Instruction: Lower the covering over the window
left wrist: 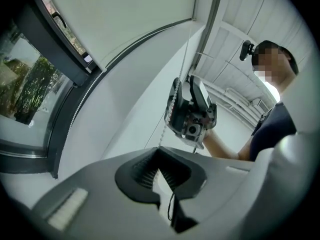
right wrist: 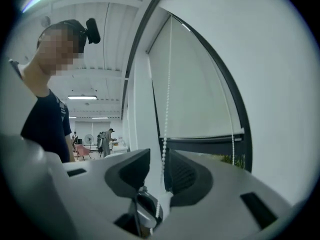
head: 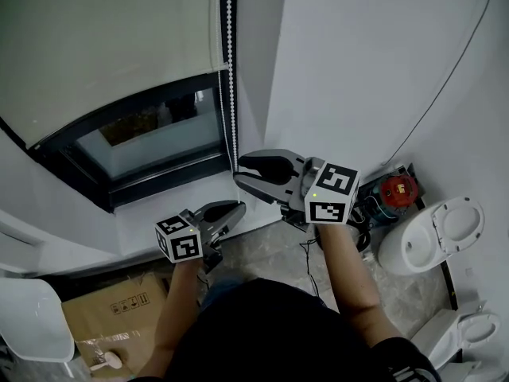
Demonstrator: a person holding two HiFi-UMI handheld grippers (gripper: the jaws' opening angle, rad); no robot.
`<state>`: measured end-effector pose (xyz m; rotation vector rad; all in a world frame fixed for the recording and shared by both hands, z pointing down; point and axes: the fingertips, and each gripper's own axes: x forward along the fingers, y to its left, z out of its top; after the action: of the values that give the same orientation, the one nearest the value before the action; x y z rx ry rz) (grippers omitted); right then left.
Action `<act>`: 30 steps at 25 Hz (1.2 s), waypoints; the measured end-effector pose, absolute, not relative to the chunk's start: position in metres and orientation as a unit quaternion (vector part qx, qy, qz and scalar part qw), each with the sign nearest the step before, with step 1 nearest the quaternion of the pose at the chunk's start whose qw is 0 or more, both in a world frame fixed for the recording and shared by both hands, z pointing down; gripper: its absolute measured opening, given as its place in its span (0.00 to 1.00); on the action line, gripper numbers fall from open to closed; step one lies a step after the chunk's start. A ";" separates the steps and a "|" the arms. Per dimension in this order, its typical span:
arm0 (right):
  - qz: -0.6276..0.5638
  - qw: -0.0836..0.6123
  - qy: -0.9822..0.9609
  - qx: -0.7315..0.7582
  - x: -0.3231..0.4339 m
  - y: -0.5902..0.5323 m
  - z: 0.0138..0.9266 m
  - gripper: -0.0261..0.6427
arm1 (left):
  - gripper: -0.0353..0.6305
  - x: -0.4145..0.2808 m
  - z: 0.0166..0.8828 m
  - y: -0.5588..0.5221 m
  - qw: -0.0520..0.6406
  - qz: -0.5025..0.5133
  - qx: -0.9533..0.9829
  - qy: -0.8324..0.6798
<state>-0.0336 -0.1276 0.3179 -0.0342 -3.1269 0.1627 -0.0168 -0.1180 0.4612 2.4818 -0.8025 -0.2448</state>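
Note:
A cream roller blind (head: pixel 103 46) covers the upper part of the dark-framed window (head: pixel 151 134). Its white bead chain (head: pixel 231 70) hangs along the frame's right side. My right gripper (head: pixel 238 171) is open, and the chain (right wrist: pixel 165 129) runs freely between its spread fingers (right wrist: pixel 186 176). Below it, my left gripper (head: pixel 238 208) is shut on the same chain, which enters its closed jaws (left wrist: pixel 162 136). In the left gripper view the right gripper (left wrist: pixel 190 116) hangs above on the chain. The blind's bottom bar (right wrist: pixel 205 140) shows in the right gripper view.
A white wall (head: pixel 382 70) with a thin cable stands to the right of the window. A white sill (head: pixel 171 213) lies under it. On the floor are a cardboard box (head: pixel 111 305), a red device (head: pixel 398 189) and white toilet bowls (head: pixel 433 233).

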 end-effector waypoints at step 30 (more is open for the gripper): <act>0.087 -0.006 -0.996 0.012 -0.064 -0.148 0.328 0.06 | 0.07 -0.028 0.527 -0.096 0.264 -0.035 0.912 -0.312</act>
<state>-0.0644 -0.1484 0.3282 0.0387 -3.1423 0.2756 -0.0280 -0.0958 0.5272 2.4663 -0.8431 -0.0935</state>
